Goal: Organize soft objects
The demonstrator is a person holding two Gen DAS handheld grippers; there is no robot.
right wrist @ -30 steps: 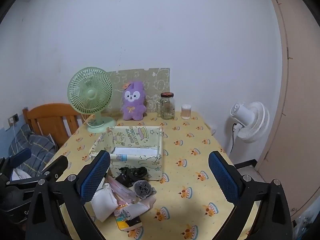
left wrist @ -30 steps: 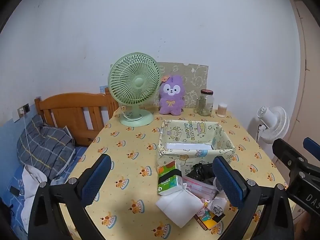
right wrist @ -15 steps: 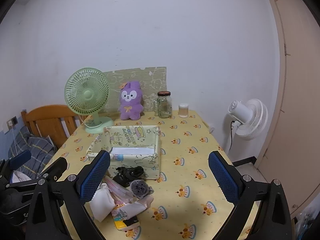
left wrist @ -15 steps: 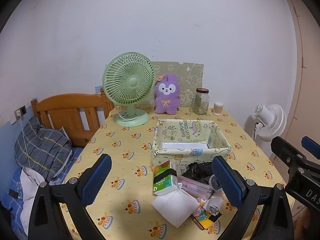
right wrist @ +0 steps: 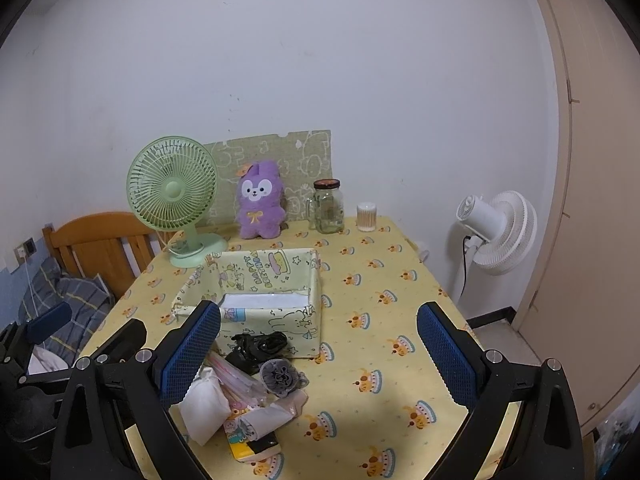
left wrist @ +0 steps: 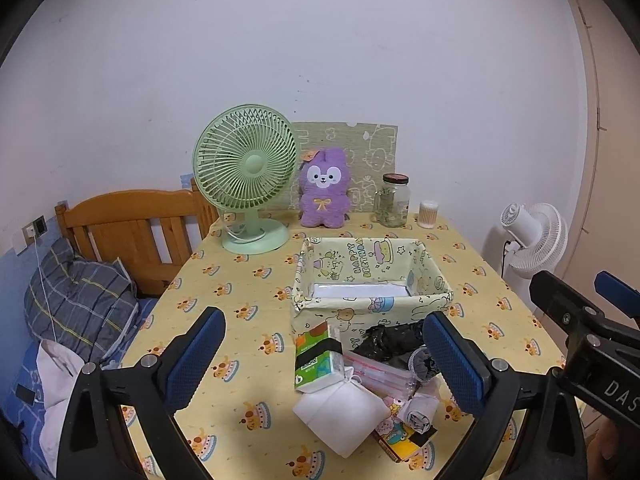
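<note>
Start of task: pile (left wrist: 360, 392) on worktop (left wrist: 240, 320) untouched, box (left wrist: 370, 280) nearly empty. Both grippers, left (left wrist: 326, 364) and right (right wrist: 318, 354), jaws released, empty. Next: descend, grasp tissue pack (left wrist: 318, 360).

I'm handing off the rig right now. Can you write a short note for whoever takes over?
Left tongs: open, empty, hovering above the pile.
Right tongs: open, empty, hovering over the table's near edge.
Fabric bin: mid-table, holding only a flat white liner, as far as can be seen.
Pile in front of the bin: green tissue pack, white pouch, black bag, grey scrunchie, pink-striped packet, small cartoon packs.
Done: nothing binned yet.
Left: move the soft items into the bin.
</note>
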